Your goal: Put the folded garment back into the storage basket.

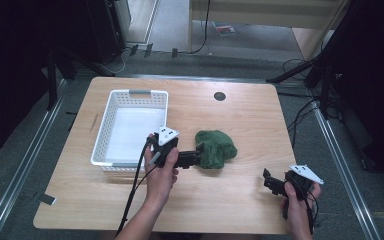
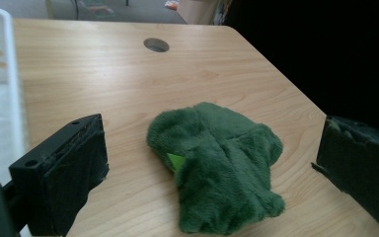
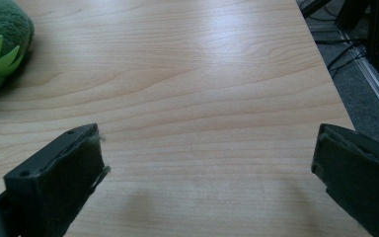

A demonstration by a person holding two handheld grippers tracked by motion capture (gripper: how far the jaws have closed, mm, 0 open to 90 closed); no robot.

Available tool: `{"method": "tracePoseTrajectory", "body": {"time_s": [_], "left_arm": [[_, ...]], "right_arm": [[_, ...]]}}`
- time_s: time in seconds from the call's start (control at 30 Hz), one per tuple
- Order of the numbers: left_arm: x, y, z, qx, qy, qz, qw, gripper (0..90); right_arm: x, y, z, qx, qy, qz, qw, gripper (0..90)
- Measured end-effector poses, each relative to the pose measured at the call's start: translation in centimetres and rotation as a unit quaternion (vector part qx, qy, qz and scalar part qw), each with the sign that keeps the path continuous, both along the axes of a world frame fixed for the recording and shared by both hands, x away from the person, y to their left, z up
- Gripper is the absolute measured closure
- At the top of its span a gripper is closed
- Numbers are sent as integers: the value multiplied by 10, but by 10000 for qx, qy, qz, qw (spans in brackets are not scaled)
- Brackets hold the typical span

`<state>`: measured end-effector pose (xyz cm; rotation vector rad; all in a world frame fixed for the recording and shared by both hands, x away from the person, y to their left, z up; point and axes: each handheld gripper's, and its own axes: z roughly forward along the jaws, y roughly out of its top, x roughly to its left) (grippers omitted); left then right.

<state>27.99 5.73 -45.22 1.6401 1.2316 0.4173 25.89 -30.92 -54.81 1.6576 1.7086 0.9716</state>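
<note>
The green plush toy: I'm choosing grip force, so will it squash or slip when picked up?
The green plush toy looks furry and slumped, so it probably squashes and flops. Likely light. The left gripper stands open around it; fur may slip slightly.

bare table (image 1: 240,120) around toy (image 1: 216,148); basket (image 1: 111,115) left

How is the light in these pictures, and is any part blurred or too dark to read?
High view: even light on the table, but both far corners sink into black. Left gripper view: the green plush toy is sharp, the near jaws are soft, and the area past the table edge is black. Right gripper view: a pale glare streak crosses the wood, and the jaws cast faint shadows.
</note>
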Motion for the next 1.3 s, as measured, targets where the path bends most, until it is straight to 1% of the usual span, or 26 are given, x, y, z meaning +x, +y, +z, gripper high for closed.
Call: {"method": "tracePoseTrajectory", "body": {"time_s": [0.1, 0.13, 0.23, 0.37, 0.4, 0.47, 0.57, 0.63, 0.67, 0.7, 0.77, 0.8, 0.87, 0.93, 0.97, 1.03, 1.07, 1.13, 1.17, 1.27, 1.3], "left_arm": [[4, -13, -8, 28, 97, -33, 9999, 0], [4, -13, -8, 28, 97, -33, 9999, 0], [7, -23, -14, 98, 179, -93, 9997, 0], [11, -33, -20, 163, 265, -144, 9994, 0], [13, -35, -23, 185, 331, -152, 9992, 0], [15, -38, -26, 215, 379, -177, 9989, 0], [21, -47, -33, 324, 498, -189, 9981, 0], [23, -51, -36, 347, 535, -202, 9978, 0], [26, -55, -39, 357, 574, -222, 9975, 0], [28, -60, -43, 416, 641, -216, 9968, 0], [31, -66, -47, 423, 712, -245, 9963, 0], [31, -66, -47, 423, 712, -245, 9963, 0], [35, -72, -52, 487, 796, -252, 9953, 0], [36, -74, -54, 489, 824, -253, 9951, 0], [39, -76, -57, 540, 889, -258, 9942, 0], [40, -78, -59, 536, 919, -274, 9939, 0], [41, -79, -61, 552, 925, -232, 9939, 0], [42, -81, -63, 694, 936, -193, 9930, 0], [44, -83, -66, 837, 952, -156, 9918, 0], [46, -84, -69, 898, 972, -102, 9912, 0], [47, -84, -70, 962, 989, -78, 9904, 0]], "right_arm": [[0, 0, 0, -6, -3, 4, 10000, 0], [0, 0, 0, -6, -3, 4, 10000, 0], [0, 0, 0, 3, 2, 7, 10000, 0], [0, 0, 0, -4, 3, -2, 10000, 0], [0, 0, 0, -6, 4, -6, 10000, 0], [0, 0, 0, -14, -2, -7, 10000, 0], [0, 1, 0, -7, -2, -19, 10000, 0], [0, 0, 0, -10, 5, -15, 10000, 0], [0, 0, 0, -10, 5, -15, 10000, 0], [0, 0, 0, -10, -3, -15, 10000, 0], [0, 0, 0, -6, 2, -14, 10000, 0], [0, 0, 0, -8, 0, -9, 10000, 0], [0, 0, 0, -3, 7, -10, 10000, 0], [0, 0, 0, -6, 10, -5, 10000, 0], [0, 0, 0, -11, 11, -1, 10000, 0], [0, 0, 0, -14, 15, 1, 10000, 0], [0, 0, 0, -12, 17, 3, 10000, 0], [0, 0, 0, -9, 17, 2, 10000, 0], [0, 1, 0, -3, 24, 4, 10000, 0], [0, 1, 0, -8, 23, 16, 10000, 0], [0, 1, 0, -8, 23, 16, 10000, 0]]}}
